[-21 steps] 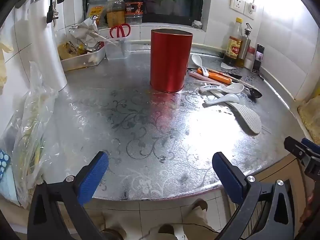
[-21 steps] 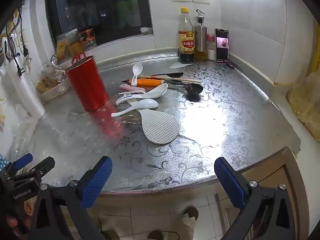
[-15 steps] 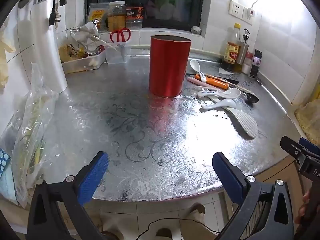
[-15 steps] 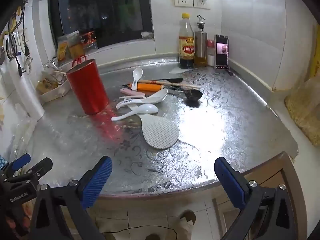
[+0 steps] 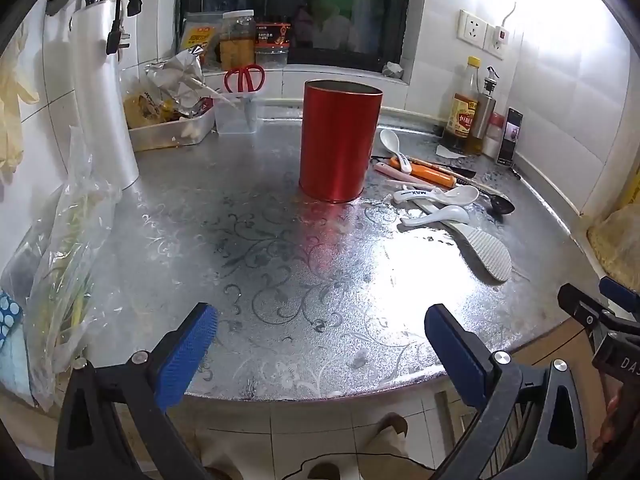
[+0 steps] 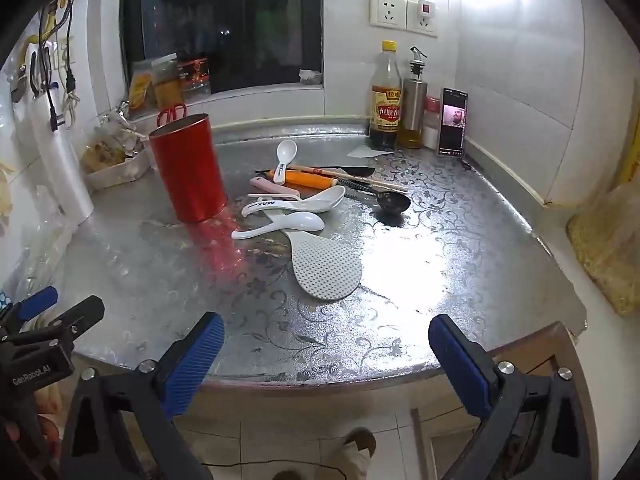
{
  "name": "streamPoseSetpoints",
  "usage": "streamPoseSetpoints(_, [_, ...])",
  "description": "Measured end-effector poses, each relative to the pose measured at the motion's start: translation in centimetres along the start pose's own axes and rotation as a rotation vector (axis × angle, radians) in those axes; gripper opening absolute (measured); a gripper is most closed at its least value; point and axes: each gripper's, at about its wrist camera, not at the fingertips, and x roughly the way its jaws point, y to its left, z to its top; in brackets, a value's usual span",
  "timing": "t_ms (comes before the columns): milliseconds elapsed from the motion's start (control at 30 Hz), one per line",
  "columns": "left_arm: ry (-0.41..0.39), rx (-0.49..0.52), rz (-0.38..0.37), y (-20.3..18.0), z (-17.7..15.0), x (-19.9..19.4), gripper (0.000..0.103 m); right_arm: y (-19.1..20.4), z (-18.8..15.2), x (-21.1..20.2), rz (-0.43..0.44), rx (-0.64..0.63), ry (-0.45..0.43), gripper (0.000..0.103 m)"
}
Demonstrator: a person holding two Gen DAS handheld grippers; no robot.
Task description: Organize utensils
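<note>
On the silver patterned table (image 5: pixel 280 272) a red canister (image 5: pixel 338 140) stands upright, open at the top. Just right of the canister lie the utensils in a loose heap: 3 white spoons (image 6: pixel 294 204), a white rice paddle (image 6: pixel 326 266), an orange-handled tool (image 6: pixel 308 179), a pink handle (image 6: pixel 272 185), chopsticks (image 6: pixel 352 176) and a black ladle (image 6: pixel 390 201). Well in front of the canister, at the table's near edge, the left tongs (image 5: pixel 320 344) and right tongs (image 6: pixel 324 346) both gape fully wide, holding nothing.
</note>
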Motion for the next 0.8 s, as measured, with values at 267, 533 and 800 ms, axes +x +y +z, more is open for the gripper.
streamPoseSetpoints(267, [0.016,0.0,0.014,0.15,-0.08,0.06,0.103,-0.11,0.04,-0.39,-0.005,0.001,0.0,0.103])
streamPoseSetpoints(533, [0.03,-0.002,0.0,0.27,-0.16,0.34,0.103,-0.01,-0.19,-0.16,-0.021,0.001,0.016,0.103])
streamPoseSetpoints(800, [0.022,0.005,0.007,0.09,0.13,0.48,0.103,0.09,-0.14,-0.08,-0.018,-0.007,0.011,0.103])
